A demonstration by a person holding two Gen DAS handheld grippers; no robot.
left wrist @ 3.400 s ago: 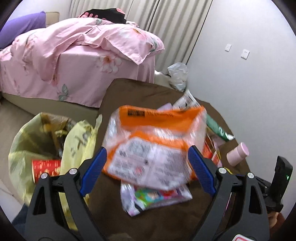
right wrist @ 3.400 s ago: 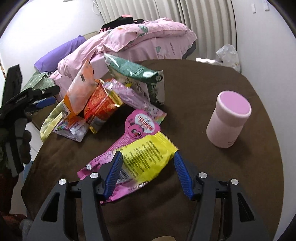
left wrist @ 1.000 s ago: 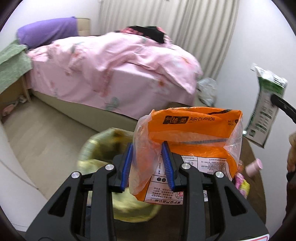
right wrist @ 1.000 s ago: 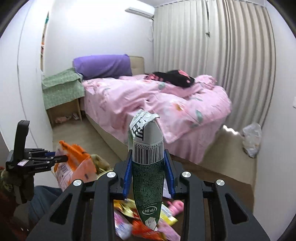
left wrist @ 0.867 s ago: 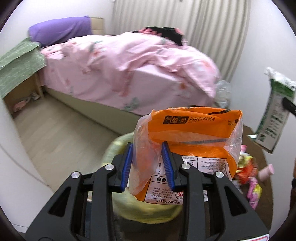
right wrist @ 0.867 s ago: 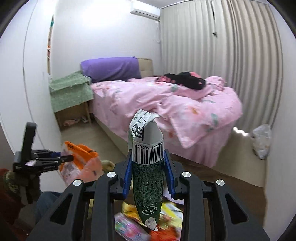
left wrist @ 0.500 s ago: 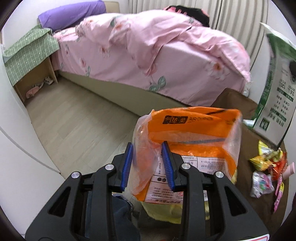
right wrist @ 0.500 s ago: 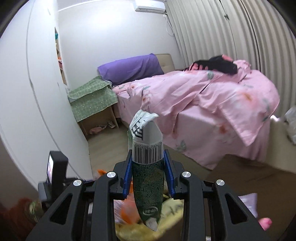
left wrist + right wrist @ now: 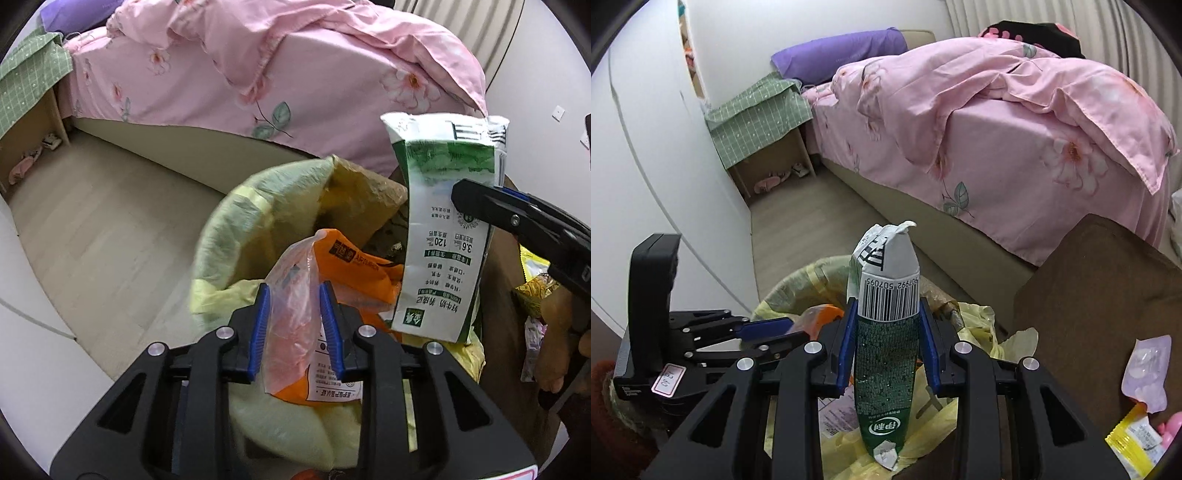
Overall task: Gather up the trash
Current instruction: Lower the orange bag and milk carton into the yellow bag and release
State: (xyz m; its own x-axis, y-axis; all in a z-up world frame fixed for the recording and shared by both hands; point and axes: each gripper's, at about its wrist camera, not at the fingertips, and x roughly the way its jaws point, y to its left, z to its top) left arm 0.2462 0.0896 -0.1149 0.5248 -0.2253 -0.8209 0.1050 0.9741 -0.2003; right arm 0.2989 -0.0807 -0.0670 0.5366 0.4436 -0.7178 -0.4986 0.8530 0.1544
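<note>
Left wrist view looks down past the left gripper (image 9: 295, 328), whose blue fingers (image 9: 257, 332) are pinched close on the clear, crumpled edge of an orange plastic package (image 9: 343, 295); the package hangs over the open mouth of a yellow-green trash bag (image 9: 236, 236) that stands on the pale wood floor (image 9: 92, 236). Part of the orange package's printed white label shows just below the right-hand finger, and its far end dips inside the bag's rim. To the right in the same view, the right gripper (image 9: 476, 206) comes in from the side as a black arm, clamped on a green and white milk carton (image 9: 443, 229) that hangs upside down above the right side of the bag, its print inverted. Right wrist view shows that carton (image 9: 886, 350) end-on between the right gripper's (image 9: 888, 347) blue fingers (image 9: 846, 347), which press against both of its flat sides; its barcode faces the camera and its torn spout points away, above the bag (image 9: 960, 417) below. The left gripper (image 9: 768, 332) appears at the left of this view, beside a sliver of the orange package (image 9: 820, 314). A brown table (image 9: 1108, 295) rises at the right, touching or very near the bag, and more wrappers (image 9: 1145, 376) lie on it near the frame edge. Behind everything stands a bed with a pink floral quilt (image 9: 1015, 110), a purple pillow (image 9: 842, 51) at its head, and a bedside stand draped in green checked cloth (image 9: 757, 118).
</note>
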